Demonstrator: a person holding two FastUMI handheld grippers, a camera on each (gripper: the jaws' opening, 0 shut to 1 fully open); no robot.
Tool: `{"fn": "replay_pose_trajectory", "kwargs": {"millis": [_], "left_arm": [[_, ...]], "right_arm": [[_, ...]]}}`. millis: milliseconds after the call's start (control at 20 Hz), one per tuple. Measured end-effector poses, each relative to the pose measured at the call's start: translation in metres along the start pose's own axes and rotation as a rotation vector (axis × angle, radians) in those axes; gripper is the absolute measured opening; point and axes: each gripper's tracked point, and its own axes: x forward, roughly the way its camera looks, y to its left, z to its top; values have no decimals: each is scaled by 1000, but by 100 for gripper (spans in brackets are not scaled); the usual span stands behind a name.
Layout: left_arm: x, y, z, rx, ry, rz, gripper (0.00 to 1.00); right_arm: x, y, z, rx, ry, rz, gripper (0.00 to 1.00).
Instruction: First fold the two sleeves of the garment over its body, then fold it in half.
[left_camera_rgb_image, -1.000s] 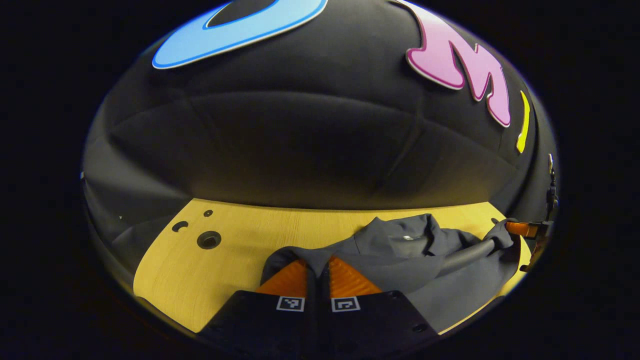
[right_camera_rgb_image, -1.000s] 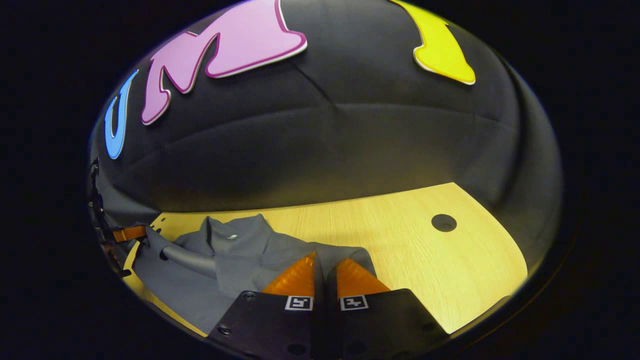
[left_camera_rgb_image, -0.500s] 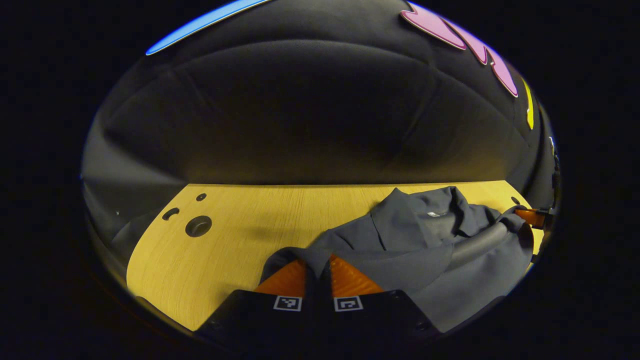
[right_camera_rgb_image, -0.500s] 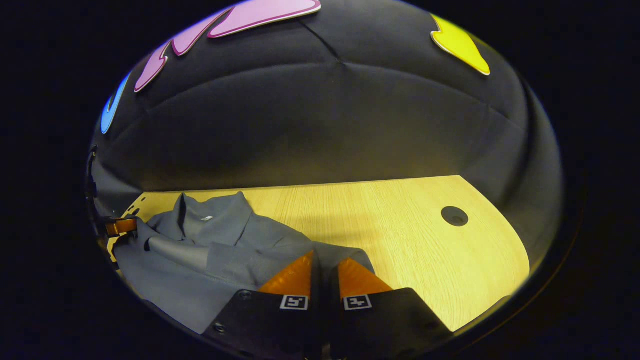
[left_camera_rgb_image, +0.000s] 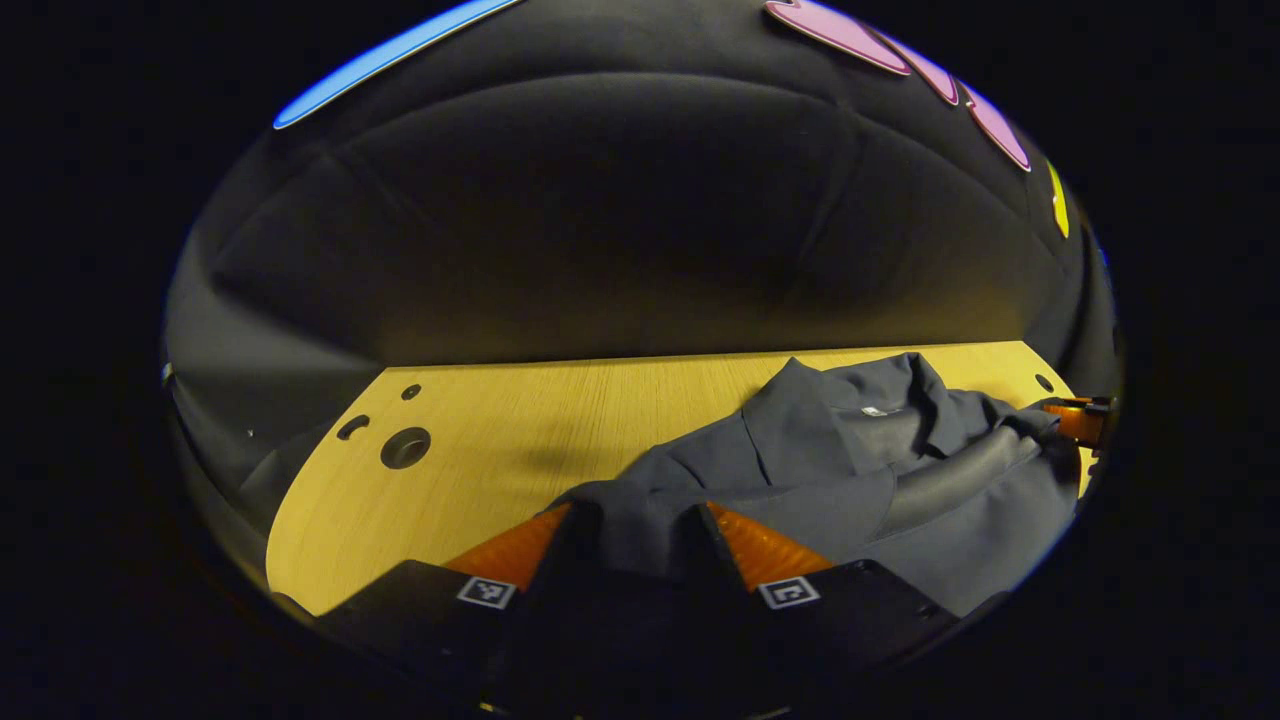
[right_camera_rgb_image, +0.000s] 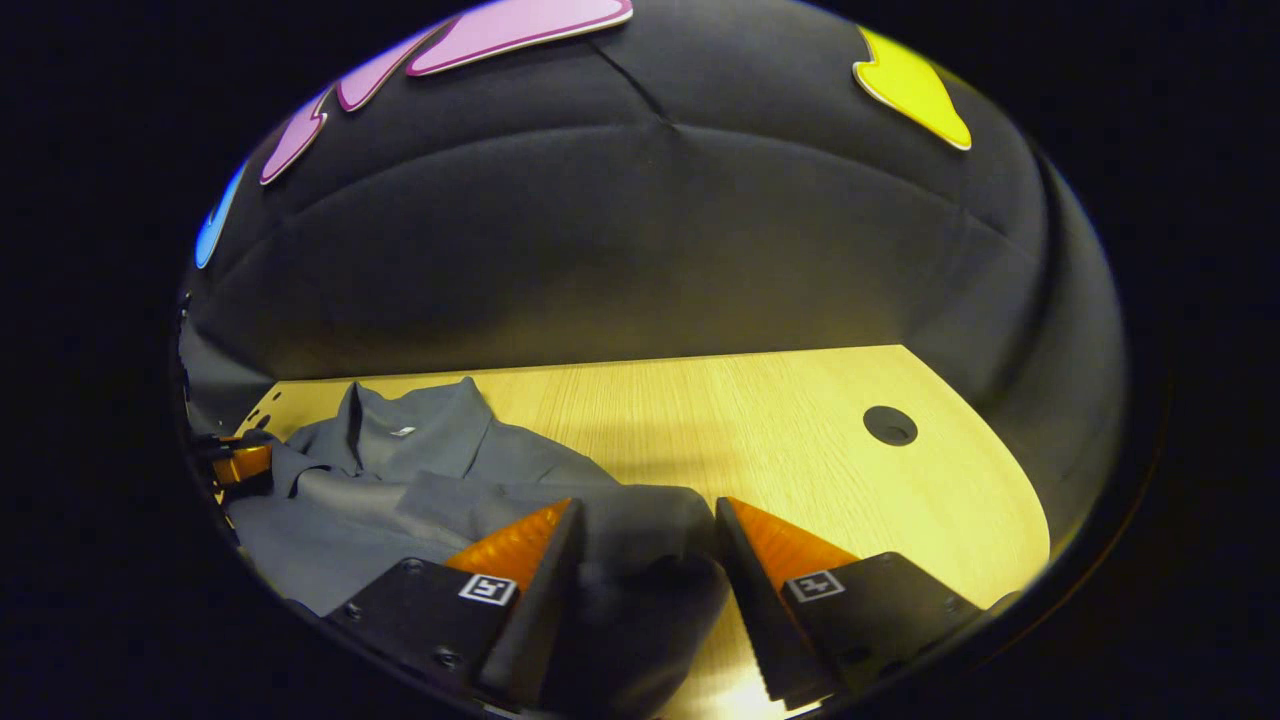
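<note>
A dark grey collared garment (left_camera_rgb_image: 830, 470) lies rumpled on the wooden table (left_camera_rgb_image: 520, 450), collar toward the booth wall. My left gripper (left_camera_rgb_image: 635, 535) stands open over the garment's near corner, cloth lying between its orange fingers (left_camera_rgb_image: 515, 550). In the right gripper view the same garment (right_camera_rgb_image: 420, 480) spreads to the left, and my right gripper (right_camera_rgb_image: 645, 530) is open with a fold of cloth lying slack between its fingers (right_camera_rgb_image: 775, 540). Each view also catches the other gripper at the garment's far side: right gripper (left_camera_rgb_image: 1075, 420), left gripper (right_camera_rgb_image: 240, 462).
The table (right_camera_rgb_image: 800, 440) has a round hole (right_camera_rgb_image: 889, 425) on its right part and several holes (left_camera_rgb_image: 405, 447) near its left end. The black cloth wall rises right behind the table's far edge.
Both grippers, shut on the garment's corners before, have opened and let go of the cloth. The garment has sunk lower onto the table.
</note>
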Motion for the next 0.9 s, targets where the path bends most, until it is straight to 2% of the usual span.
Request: {"fn": "replay_pose_trajectory", "kwargs": {"millis": [50, 100, 150, 350, 550, 900], "left_arm": [[-3, 1, 4, -5, -6, 9, 80], [-6, 1, 5, -13, -12, 11, 91], [-11, 1, 9, -18, -19, 13, 98], [-42, -12, 34, -34, -86, -10, 97], [-90, -29, 62, -43, -165, -55, 97], [-186, -41, 90, -82, -251, -110, 97]], "right_arm": [[-4, 1, 2, -2, -4, 5, 89], [-8, 1, 6, -6, -10, 8, 91], [-14, 1, 10, -11, -19, 10, 93], [-40, 3, 33, -11, -77, 16, 96], [-78, 11, 56, -17, -156, 61, 98], [-167, 27, 78, -12, -211, 120, 97]]}}
